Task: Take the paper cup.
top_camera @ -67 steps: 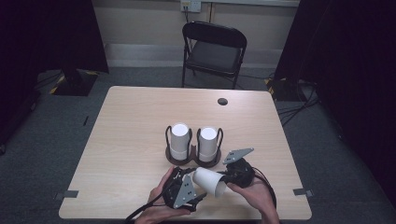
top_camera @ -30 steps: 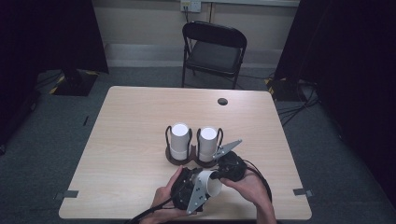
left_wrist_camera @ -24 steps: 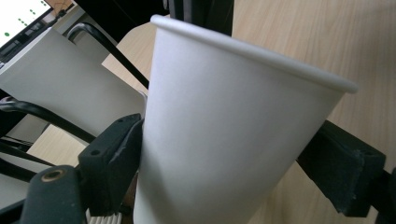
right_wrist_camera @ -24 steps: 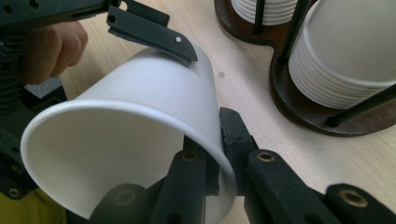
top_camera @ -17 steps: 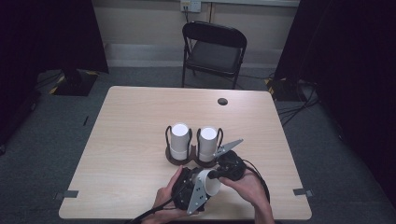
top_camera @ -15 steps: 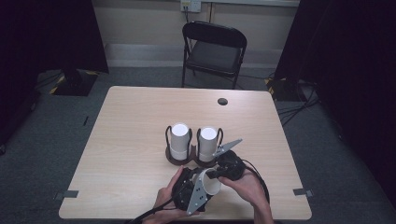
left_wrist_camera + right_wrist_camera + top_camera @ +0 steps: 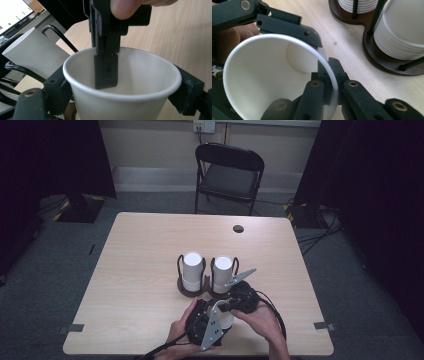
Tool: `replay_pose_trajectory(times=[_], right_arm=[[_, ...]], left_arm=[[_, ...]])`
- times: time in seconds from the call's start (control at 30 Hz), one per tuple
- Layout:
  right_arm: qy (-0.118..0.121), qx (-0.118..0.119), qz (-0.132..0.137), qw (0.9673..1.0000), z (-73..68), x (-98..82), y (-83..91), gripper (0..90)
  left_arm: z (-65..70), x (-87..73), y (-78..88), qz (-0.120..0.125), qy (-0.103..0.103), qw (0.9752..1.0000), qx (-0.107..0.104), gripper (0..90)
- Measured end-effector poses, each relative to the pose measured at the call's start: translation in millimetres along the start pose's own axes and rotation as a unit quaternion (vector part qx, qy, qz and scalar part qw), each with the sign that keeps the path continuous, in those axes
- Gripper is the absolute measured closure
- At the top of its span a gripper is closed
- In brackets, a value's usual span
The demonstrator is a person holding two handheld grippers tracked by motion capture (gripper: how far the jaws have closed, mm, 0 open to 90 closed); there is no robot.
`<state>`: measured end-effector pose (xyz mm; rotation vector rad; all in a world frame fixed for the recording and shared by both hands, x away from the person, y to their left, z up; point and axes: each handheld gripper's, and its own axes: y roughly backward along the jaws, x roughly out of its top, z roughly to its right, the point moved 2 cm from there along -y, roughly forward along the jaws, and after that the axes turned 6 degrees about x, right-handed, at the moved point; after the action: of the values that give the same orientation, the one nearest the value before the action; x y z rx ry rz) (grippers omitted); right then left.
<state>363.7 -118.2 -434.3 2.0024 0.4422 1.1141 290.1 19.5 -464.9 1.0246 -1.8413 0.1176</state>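
Paper cup (image 7: pixel 223 312): you hold it just in front of the wooden cup holder (image 7: pixel 192 291), on your side of it, above the table (image 7: pixel 140 250) and close to its near edge.

Left gripper (image 7: pixel 207 322): your jaws sit one on each side of the cup's outer wall, below the rim, as the left gripper view shows. They have just been closing a little with the cup (image 7: pixel 122 85) between them. They stand wide, and the pads appear to rest against the wall on both sides.

Right gripper (image 7: pixel 231 306): your jaws are pressed together on the cup's rim, one inside the mouth and one outside. In the right gripper view the white rim (image 7: pixel 332 82) runs straight through the closed pads. In the left gripper view the inner jaw hangs down into the cup from above.

Cup holder: dark wooden base with thin black wire uprights. It carries two stacks of white cups, the left stack (image 7: pixel 192 270) and the right stack (image 7: pixel 222 271), side by side. Your right gripper's grey plate (image 7: pixel 240 277) lies just beside the right stack.

Beyond the holder, a small dark round hole (image 7: pixel 238 228) sits near the far edge of the table, and a black folding chair (image 7: pixel 229 175) stands behind that edge.
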Motion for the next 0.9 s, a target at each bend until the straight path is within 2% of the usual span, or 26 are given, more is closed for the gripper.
replay_pose_trajectory(times=[0.17,0.2,0.27,0.33,0.4,0.43,0.57,0.63,0.73,0.8,0.9], right_arm=[[-0.011,-0.001,0.003,0.9999,0.2,-0.2,-0.9,88.2],[-0.012,-0.001,0.004,0.9999,0.3,-0.1,-1.1,87.6],[-0.013,-0.001,0.007,0.9999,1.0,0.0,-1.2,86.9],[-0.017,-0.004,0.011,0.9998,1.8,-0.7,-2.0,83.4],[-0.020,-0.009,0.008,0.9997,2.3,-1.5,-2.8,81.2],[-0.020,-0.008,0.010,0.9997,2.6,-3.1,-4.1,80.5],[-0.027,-0.016,0.021,0.9993,3.0,-4.3,-2.8,76.4],[-0.028,-0.018,0.035,0.9989,2.2,-5.6,0.5,74.6],[-0.028,-0.020,0.047,0.9983,1.0,-6.7,3.6,72.9],[-0.030,-0.024,0.061,0.9974,0.5,-8.2,5.9,70.6],[-0.036,-0.026,0.079,0.9959,0.6,-9.7,8.4,67.1]], left_arm=[[-1.6,-1.1,-0.2,0.001,0.005,1.0000,0.000,19.2],[-1.6,-1.4,-0.2,0.006,0.014,0.9999,-0.002,19.9],[-1.8,-1.6,-0.4,0.008,0.018,0.9998,-0.002,20.7],[-4.3,-3.2,0.3,0.014,0.032,0.9993,0.009,21.9],[-6.5,-3.7,0.7,0.012,0.037,0.9992,0.004,22.4],[-8.1,-4.7,0.0,0.017,0.052,0.9985,0.003,22.5],[-8.5,-6.0,0.0,0.017,0.059,0.9981,0.004,22.4],[-9.6,-6.6,0.6,0.016,0.059,0.9981,0.005,22.4],[-12.1,-7.6,0.6,0.018,0.072,0.9972,0.009,22.4],[-12.7,-7.9,0.7,0.026,0.087,0.9959,0.006,22.4],[-14.4,-9.0,1.4,0.023,0.087,0.9959,0.007,22.4]])
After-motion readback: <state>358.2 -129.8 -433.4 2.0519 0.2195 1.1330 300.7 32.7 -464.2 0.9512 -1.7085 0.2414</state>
